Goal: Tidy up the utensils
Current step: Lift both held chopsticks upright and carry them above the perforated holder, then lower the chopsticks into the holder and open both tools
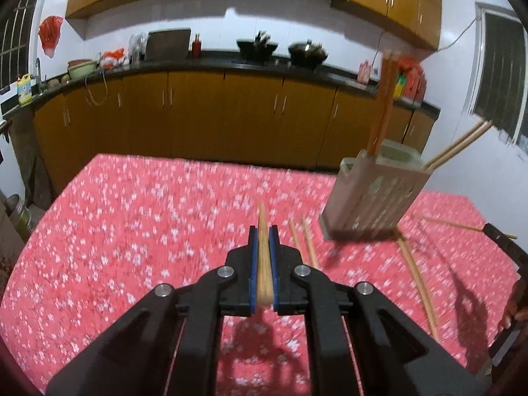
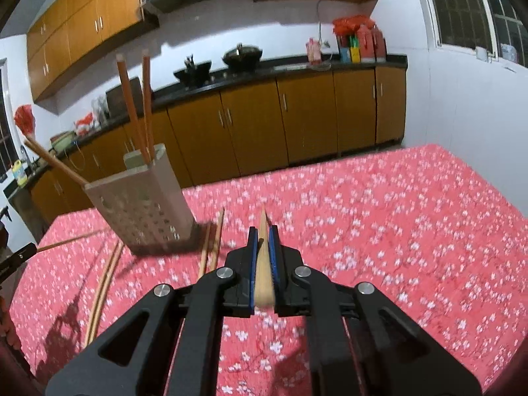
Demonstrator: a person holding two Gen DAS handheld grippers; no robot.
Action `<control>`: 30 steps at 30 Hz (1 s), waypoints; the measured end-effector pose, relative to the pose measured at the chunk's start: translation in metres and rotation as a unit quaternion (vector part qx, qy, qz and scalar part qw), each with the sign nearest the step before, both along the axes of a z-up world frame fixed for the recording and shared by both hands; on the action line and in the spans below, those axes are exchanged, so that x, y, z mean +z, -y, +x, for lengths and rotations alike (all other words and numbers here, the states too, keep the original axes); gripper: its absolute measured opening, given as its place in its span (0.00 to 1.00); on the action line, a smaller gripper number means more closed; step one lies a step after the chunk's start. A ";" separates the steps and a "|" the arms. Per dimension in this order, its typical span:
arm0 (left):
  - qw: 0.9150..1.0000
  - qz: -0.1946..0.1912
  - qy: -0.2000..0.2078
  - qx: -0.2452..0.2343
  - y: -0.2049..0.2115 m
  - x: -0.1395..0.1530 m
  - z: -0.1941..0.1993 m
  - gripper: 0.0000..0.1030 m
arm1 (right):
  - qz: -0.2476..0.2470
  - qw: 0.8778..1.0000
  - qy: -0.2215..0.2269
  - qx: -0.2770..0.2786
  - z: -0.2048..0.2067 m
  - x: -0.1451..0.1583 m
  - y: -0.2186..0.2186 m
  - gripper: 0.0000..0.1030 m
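My left gripper [image 1: 263,235] is shut on a pale wooden chopstick [image 1: 263,264] that points forward above the red flowered tablecloth. My right gripper [image 2: 263,235] is shut on another pale chopstick [image 2: 263,264]. A perforated beige utensil holder [image 1: 376,194] stands on the table to the left gripper's right; in the right wrist view the holder [image 2: 142,204] is to the left. It holds two red-brown chopsticks [image 2: 138,109] and light ones leaning out [image 1: 458,148]. Loose chopstick pairs lie on the cloth beside the holder [image 1: 305,242], [image 2: 211,244], [image 1: 417,277], [image 2: 104,290].
The red flowered tablecloth [image 1: 132,231] covers the table. Behind it runs a kitchen counter [image 1: 231,62] with woks, bottles and wooden cabinets. A dark chair [image 1: 508,247] stands at the table's right edge. A single chopstick [image 1: 462,226] lies near that edge.
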State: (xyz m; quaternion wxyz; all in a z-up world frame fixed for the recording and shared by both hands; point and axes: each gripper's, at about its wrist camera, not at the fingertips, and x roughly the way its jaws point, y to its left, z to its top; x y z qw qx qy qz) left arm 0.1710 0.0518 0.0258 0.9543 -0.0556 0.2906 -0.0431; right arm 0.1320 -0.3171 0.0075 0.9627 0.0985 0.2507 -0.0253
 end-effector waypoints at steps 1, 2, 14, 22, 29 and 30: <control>1.000 -0.005 0.013 -0.001 0.000 0.007 -0.002 0.07 | 0.000 1.000 0.008 0.000 -0.001 0.004 0.000 0.07; 1.000 -0.008 0.022 -0.001 0.000 0.013 -0.005 0.07 | -0.001 1.000 0.013 0.000 -0.002 0.007 0.000 0.07; 0.997 -0.019 0.072 -0.008 0.003 0.048 -0.016 0.07 | -0.001 0.998 0.054 0.013 -0.009 0.030 -0.005 0.07; 0.994 -0.037 0.091 -0.055 0.016 0.076 -0.029 0.07 | 0.021 0.995 0.083 0.057 -0.023 0.067 -0.011 0.07; 0.988 -0.052 0.108 -0.101 0.029 0.103 -0.040 0.07 | 0.055 0.986 0.115 0.109 -0.033 0.101 -0.020 0.07; 0.987 -0.056 0.108 -0.109 0.032 0.107 -0.041 0.07 | 0.059 0.984 0.121 0.115 -0.034 0.106 -0.022 0.07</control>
